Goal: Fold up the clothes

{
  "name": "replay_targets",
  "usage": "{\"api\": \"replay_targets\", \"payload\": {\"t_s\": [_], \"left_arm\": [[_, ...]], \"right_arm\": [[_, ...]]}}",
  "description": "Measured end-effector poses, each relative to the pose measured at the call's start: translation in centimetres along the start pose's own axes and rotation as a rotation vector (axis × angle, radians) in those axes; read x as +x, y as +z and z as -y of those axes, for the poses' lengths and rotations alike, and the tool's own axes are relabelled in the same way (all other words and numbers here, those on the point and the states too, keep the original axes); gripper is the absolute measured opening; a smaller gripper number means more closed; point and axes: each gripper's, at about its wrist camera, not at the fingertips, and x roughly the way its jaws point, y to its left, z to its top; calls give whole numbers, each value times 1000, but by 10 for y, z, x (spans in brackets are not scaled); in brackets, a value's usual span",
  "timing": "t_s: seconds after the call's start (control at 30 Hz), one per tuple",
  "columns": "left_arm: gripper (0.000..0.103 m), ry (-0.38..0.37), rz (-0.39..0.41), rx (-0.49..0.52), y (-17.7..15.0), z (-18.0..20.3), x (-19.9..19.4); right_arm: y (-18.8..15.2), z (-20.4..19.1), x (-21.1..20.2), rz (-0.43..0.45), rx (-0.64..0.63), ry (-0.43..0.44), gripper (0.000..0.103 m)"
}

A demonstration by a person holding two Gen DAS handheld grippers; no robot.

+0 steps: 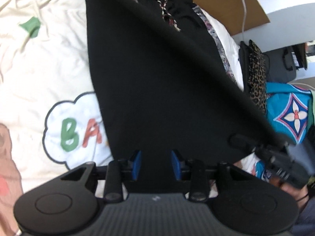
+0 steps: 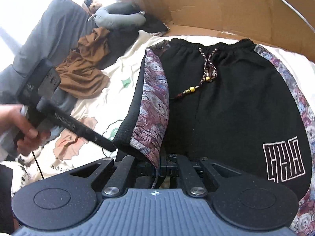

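Two claws work on one pair of black shorts point(image 2: 226, 102) spread over a cream sheet point(image 1: 49, 63) on a bed. In the left wrist view the left claw point(image 1: 156, 164) has its blue pads point(image 1: 137, 163) set apart with black cloth running between them toward the camera; the pads do not look pressed onto the cloth, though the fabric hides much of the gap, so I cannot tell whether it grips. The cloth rises from the claw as a broad dark flap, lifted off the sheet, and covers part of a printed cloud with green and orange letters point(image 1: 78, 133).

In the right wrist view the right claw point(image 2: 157, 169) is closed on the hem of a folded-over shorts leg, where the patterned side stripe point(image 2: 153, 106) hangs down between its fingers. That leg is turned up and inward, its black lining facing left. The rest of the shorts lies flat, waistband near a cardboard box point(image 2: 226, 9), with a braided drawstring point(image 2: 206, 72) carrying yellow beads and a white outlined logo point(image 2: 283, 159) on the far leg.

A hand point(image 2: 17, 129) at the left edge of the right view holds the left tool's handle. Beyond lie a brown garment point(image 2: 84, 74), a grey neck pillow point(image 2: 120, 17) and grey bedding point(image 2: 49, 31). To the right in the left view sits a turquoise patterned cloth point(image 1: 289, 114) beside leopard-print fabric point(image 1: 256, 74).
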Motion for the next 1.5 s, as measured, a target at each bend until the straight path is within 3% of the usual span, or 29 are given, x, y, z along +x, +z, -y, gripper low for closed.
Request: {"api": "replay_targets", "payload": {"t_s": [0.17,0.33,0.57,0.77,0.93,1.23,1.5], "left_arm": [[40,28,-15,-41,22,27,-4],[40,64,-69,-97,30,49,7],[40,135,-15,-129,30,77,6],[40,147,66,-177,19,89,10],[40,193,59,-134,14,96,27],[41,187,150,-235,-31,83,44],[40,178,198,-326,-81,80,54]], "right_arm": [[-1,14,-9,40,69,35,1],[0,21,-17,69,53,3,1],[-6,28,-26,90,44,24,1],[-15,41,-38,119,76,37,1],[-26,58,-44,160,122,38,1],[-47,96,-58,226,219,0,1],[-67,139,-77,314,389,-34,1]]}}
